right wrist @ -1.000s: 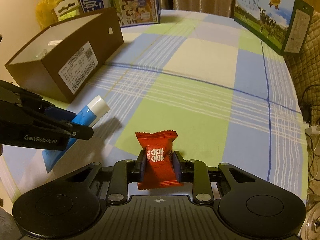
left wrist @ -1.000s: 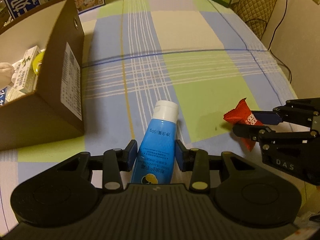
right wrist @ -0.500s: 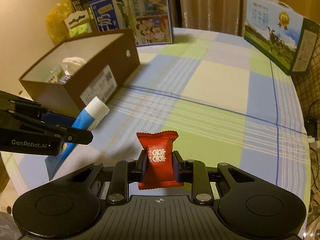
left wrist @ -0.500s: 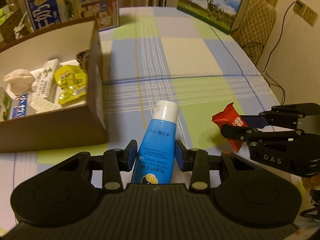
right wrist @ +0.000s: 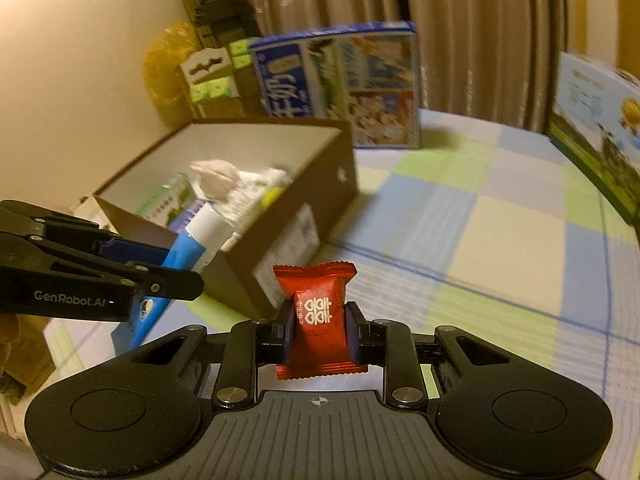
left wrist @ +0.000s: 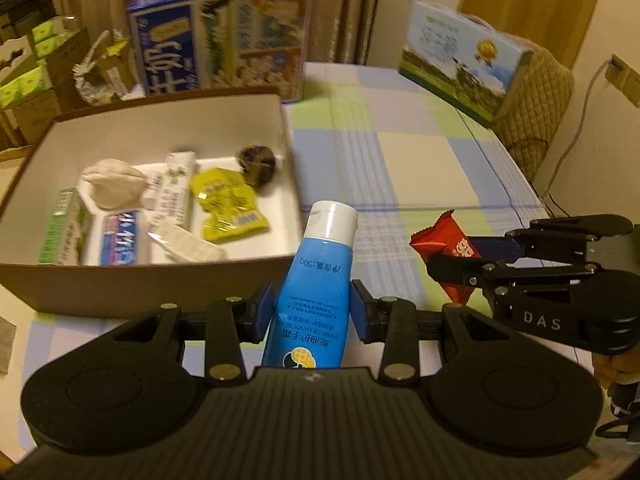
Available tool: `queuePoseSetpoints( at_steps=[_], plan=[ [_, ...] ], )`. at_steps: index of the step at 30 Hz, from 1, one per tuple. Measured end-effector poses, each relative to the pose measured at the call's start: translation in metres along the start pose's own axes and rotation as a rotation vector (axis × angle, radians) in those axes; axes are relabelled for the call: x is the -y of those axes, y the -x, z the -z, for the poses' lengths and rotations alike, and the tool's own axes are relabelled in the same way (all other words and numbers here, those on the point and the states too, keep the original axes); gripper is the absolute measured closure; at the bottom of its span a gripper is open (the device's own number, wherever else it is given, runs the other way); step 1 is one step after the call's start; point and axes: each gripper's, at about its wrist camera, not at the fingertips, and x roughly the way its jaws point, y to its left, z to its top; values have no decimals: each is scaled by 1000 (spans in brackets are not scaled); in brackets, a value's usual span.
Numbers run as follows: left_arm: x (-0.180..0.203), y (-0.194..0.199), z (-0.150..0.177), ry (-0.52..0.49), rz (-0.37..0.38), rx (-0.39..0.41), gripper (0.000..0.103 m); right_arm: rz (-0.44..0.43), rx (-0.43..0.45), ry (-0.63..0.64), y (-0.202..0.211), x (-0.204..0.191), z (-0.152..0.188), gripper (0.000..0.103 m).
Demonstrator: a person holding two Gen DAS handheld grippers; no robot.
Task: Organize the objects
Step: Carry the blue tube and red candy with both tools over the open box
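Observation:
My left gripper is shut on a blue tube with a white cap, held in the air with the cap near the brown box's near right corner. That tube and the left gripper also show at the left of the right wrist view. My right gripper is shut on a red candy wrapper, raised to the right of the box. The same wrapper shows in the left wrist view in the right gripper. The brown box holds several small packets and tubes.
A blue milk carton box stands behind the brown box, and a green-and-blue milk box stands at the table's far right. The checked tablecloth lies bare to the right of the box. Cartons and clutter sit beyond the table's left.
Both grippers have risen and moved toward the brown box, each still holding its item. The box interior has come fully into the left wrist view.

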Motion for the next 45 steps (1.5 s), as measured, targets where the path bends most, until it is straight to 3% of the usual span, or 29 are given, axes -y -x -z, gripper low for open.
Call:
queuePoseSetpoints(
  at_steps=[6,16,28,35,45],
  plan=[
    [-40,16,-9,43,-41,37,68,-56,26,36,-20,-32,-26,80],
    [-106,24,-30,78,-110,92,68,-76,68,72,-63,-75,-69,80],
    [-178,0,-75,93,-184,122,68,20,62,22,-118,-84,-106,80],
    [-210,-37,-93,120,-195,79,68,62,40,-10,-142,-80,-116,80],
    [-236,-94,-89,160,-191,-28,68,93,-18,-53,-170,-74,-118,80]
  ],
)
